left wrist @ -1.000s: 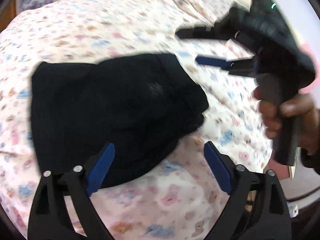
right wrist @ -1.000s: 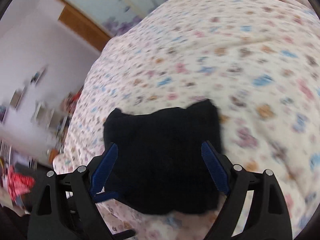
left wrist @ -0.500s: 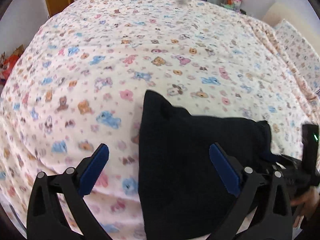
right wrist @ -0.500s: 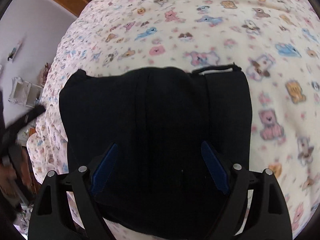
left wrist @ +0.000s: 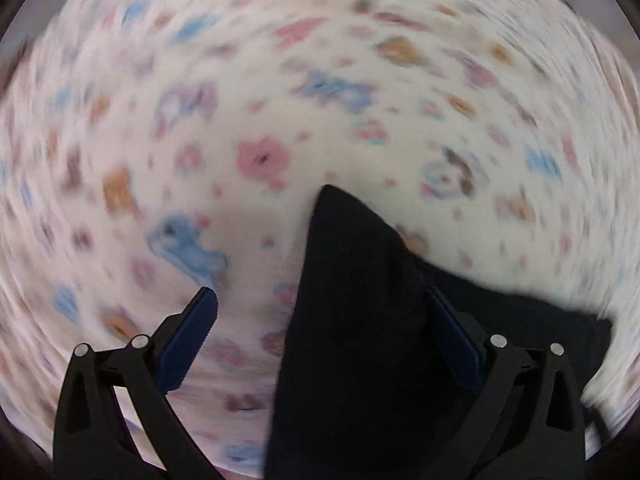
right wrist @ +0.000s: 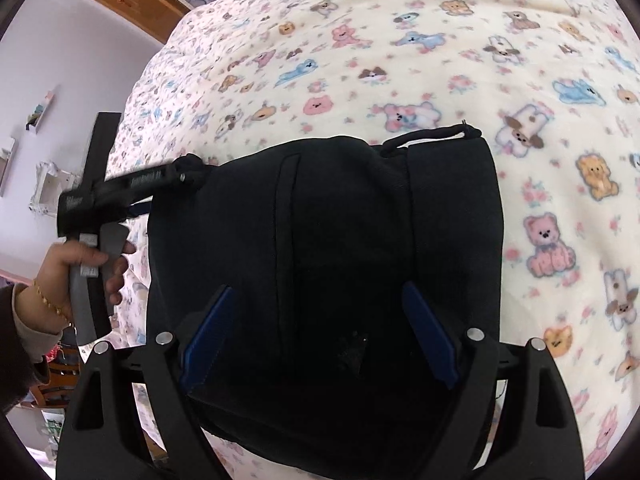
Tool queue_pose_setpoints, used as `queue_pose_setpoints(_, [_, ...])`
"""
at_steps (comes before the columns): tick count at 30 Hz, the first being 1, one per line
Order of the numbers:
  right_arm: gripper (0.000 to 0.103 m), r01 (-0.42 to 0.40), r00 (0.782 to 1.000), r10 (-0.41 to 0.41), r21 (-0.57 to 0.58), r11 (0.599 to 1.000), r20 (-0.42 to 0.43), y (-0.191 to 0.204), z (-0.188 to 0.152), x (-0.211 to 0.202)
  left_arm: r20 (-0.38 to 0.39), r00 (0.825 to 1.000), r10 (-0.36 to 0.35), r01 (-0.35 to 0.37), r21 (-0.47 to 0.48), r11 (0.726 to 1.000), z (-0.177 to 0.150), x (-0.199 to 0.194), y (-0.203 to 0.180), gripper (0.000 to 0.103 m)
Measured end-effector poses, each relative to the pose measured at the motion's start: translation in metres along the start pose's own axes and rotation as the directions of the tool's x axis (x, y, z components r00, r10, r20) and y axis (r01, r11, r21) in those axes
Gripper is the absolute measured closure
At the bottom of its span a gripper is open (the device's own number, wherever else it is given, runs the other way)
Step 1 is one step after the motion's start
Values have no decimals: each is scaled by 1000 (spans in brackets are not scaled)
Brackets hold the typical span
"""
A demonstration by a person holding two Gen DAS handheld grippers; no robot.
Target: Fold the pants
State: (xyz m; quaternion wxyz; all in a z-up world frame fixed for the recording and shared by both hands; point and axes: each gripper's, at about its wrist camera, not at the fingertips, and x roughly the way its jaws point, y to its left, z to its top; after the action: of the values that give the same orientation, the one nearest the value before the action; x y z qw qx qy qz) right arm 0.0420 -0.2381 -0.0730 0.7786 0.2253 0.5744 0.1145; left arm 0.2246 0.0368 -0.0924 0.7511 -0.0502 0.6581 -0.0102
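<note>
Your left gripper has jaws wide at the black pants' corner on the bedsheet; right gripper jaws wide over the folded pants.

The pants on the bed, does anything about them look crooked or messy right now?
Mostly tidy: the pants lie folded in a compact block on the blanket. One oddity: a thin cord or waistband loop sticks up past the far edge. The left gripper is at the far left corner.
</note>
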Motion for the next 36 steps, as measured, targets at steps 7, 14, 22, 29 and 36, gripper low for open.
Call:
queue_pose_setpoints(7, [15,-41,998,43,-35,999,38,7,1,-26,254,963,-90,33,219,975,-49,-79,-15,2])
queue_pose_setpoints(14, [15,-5,992,21,-122,993,128,26,-14,-46,357,932,-59,-49,285,957,-120,-111,-33,2])
queue_pose_setpoints(22, [15,205,978,-191,-233,951,85,26,-41,-11,228,962,150,-191,167,967,-152,-44,-41,2])
queue_pose_setpoints(29, [10,266,963,-238,-330,906,124,31,-52,0,225,957,182,-225,188,956,-154,-29,-46,2])
queue_pose_setpoints(36, [10,230,971,-200,-287,930,132,30,-36,-20,229,953,199,-256,258,931,-149,-41,-48,2])
